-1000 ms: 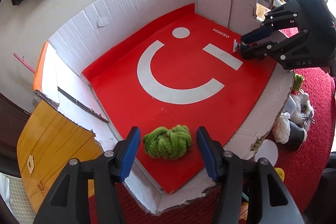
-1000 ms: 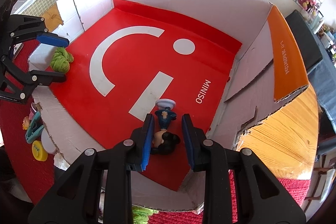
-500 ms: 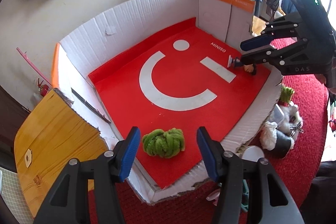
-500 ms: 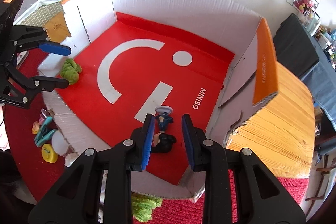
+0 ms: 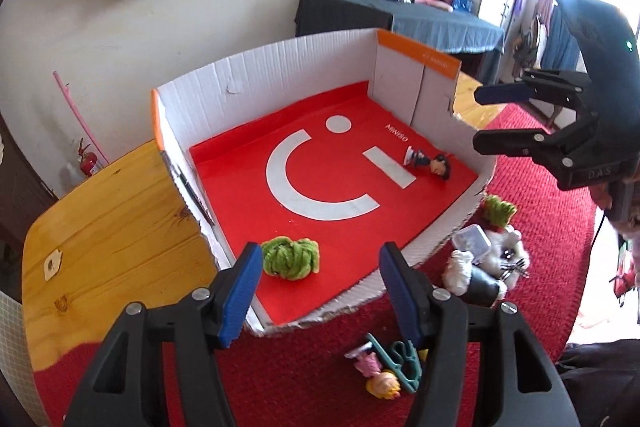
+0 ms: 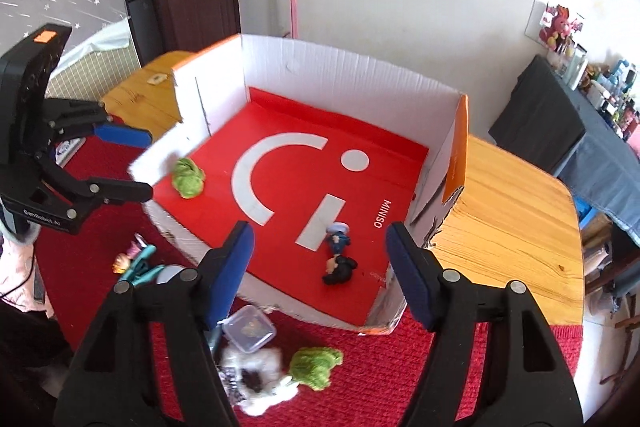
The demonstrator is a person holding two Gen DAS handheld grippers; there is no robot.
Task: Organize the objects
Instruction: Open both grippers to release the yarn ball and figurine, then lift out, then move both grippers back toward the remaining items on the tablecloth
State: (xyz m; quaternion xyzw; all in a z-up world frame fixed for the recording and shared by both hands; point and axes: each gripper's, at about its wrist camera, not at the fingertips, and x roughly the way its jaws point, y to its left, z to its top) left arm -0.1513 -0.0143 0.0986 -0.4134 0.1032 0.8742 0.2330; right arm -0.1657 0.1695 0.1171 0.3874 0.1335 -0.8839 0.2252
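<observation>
A white cardboard box (image 5: 280, 67) with a red floor holds a green yarn ball (image 5: 290, 259) near its front left corner and a small dark-haired figurine (image 5: 430, 163) lying near its right wall. Both also show in the right wrist view: the yarn ball (image 6: 188, 177) and the figurine (image 6: 338, 255). My left gripper (image 5: 320, 291) is open and empty, raised above the box's front edge. My right gripper (image 6: 320, 275) is open and empty, raised above the box's near wall (image 6: 360, 79). Each gripper shows in the other's view, the right one (image 5: 486, 117) and the left one (image 6: 150, 165).
On the red rug outside the box lie a green fuzzy toy (image 6: 314, 365), a clear plastic container (image 6: 248, 329), a white plush (image 5: 486, 263), a teal clip (image 5: 400, 363) and a small blonde figure (image 5: 384, 385). A wooden table (image 6: 508, 219) flanks the box.
My right gripper has opened and let go of the figurine, which now lies in the box. Both grippers have pulled up and back from the box.
</observation>
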